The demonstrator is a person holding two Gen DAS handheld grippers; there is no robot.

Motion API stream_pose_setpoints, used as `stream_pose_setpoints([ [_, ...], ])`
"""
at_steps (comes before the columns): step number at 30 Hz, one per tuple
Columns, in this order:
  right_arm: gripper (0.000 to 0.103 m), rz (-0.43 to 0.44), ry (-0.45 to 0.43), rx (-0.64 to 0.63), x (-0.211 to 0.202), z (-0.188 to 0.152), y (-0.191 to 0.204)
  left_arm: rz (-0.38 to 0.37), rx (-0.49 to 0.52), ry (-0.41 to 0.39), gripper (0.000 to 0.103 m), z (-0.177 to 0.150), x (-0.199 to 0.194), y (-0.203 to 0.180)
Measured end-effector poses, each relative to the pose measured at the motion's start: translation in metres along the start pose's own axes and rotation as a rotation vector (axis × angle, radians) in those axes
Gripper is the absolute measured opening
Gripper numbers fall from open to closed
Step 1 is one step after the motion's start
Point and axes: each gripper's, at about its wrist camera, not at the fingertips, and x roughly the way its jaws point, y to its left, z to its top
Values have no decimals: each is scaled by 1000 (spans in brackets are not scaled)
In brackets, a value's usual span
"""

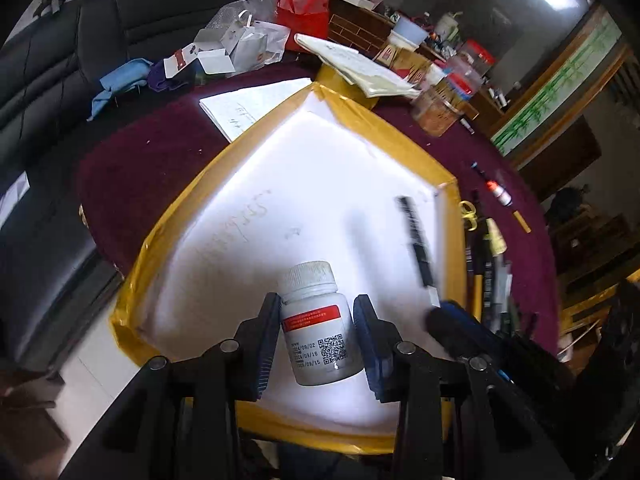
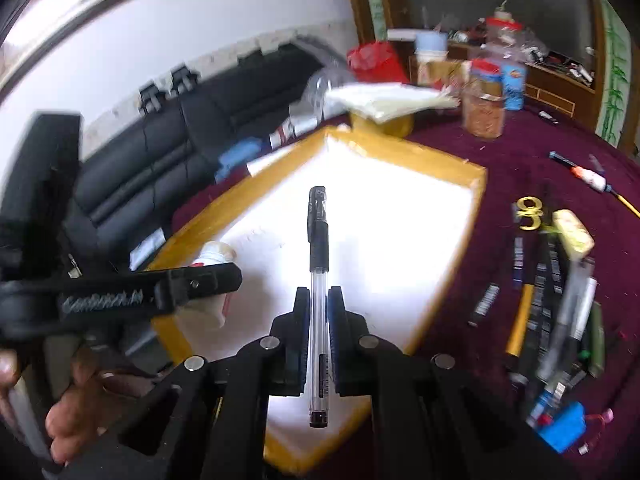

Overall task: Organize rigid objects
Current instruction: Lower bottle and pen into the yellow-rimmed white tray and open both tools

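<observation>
My left gripper (image 1: 316,316) is shut on a small white pill bottle (image 1: 316,320) with a red label band and a ribbed cap, held above the white foam box (image 1: 280,184) with yellow-taped rim. My right gripper (image 2: 318,304) is shut on a clear pen with a black cap (image 2: 318,248), its cap pointing away over the same white foam box (image 2: 400,240). The pen (image 1: 416,240) also shows blurred at the right in the left wrist view. In the right wrist view the left gripper (image 2: 140,292) crosses at the left with the bottle (image 2: 212,256) partly hidden behind it.
The box sits on a maroon tablecloth (image 1: 132,160). Several pens, markers and yellow scissors (image 2: 528,212) lie to the right with a blue item (image 2: 564,428). Jars (image 2: 484,100), papers (image 1: 360,64), a red bag (image 1: 302,12) crowd the far side. A black sofa (image 1: 48,64) stands at the left.
</observation>
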Motion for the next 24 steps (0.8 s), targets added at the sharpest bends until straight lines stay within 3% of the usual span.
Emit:
stream_pose_setpoints([
  [5,8,-42,88,-49,51,2,8,97,57,16,40,-3,14,0],
  [10,9,-55,142,-81,67,-7,10,113,39,29,40,-1,25,15],
  [11,9,-46,145,-75,66,-7,9,114,45,24,44,-1,25,14],
  [12,12,-42,151,-73,66,-7,9,110,55,20,56,-1,24,12],
  [14,26,-41,159,-85,63,-7,10,89,61,10,68,0,21,10],
  [16,34,-40,112,-93,48,-6,9,54,41,-30,75,-2,9,9],
  [19,59,-19,7,-67,15,-5,-3,34,32,-74,79,-8,-10,5],
  [22,61,32,-79,4,-22,-14,-28,31,66,-152,79,-18,-31,-12],
  [24,61,46,-123,51,-41,-25,-45,-29,107,-191,82,-28,-43,-31],
])
